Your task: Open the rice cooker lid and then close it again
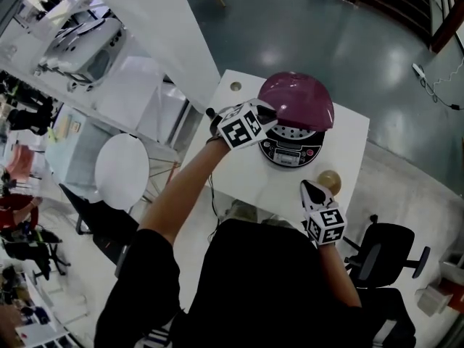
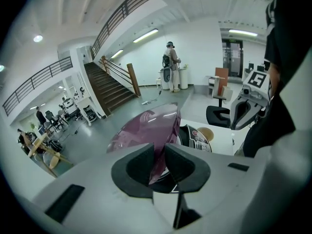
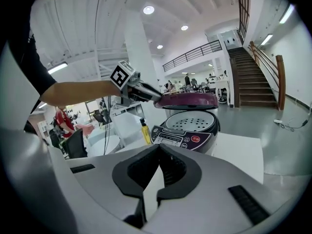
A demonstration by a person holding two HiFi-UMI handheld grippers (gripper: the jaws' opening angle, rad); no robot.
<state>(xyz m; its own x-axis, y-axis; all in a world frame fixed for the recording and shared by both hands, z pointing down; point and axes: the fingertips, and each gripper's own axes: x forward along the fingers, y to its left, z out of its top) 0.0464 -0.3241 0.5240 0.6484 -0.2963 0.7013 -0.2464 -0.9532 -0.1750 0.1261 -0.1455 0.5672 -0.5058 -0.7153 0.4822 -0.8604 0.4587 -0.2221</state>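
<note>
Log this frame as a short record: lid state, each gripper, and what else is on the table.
lid: purple lid partly raised above the rice cooker; the perforated inner plate shows
left gripper: left gripper clamped on the lid's edge
right gripper: right gripper shut, empty, apart from the cooker
table: white table; round tan object beside the cooker

Nothing is reading legibly: print on the rice cooker control panel (image 3: 178, 139) is showing too small to decipher.
</note>
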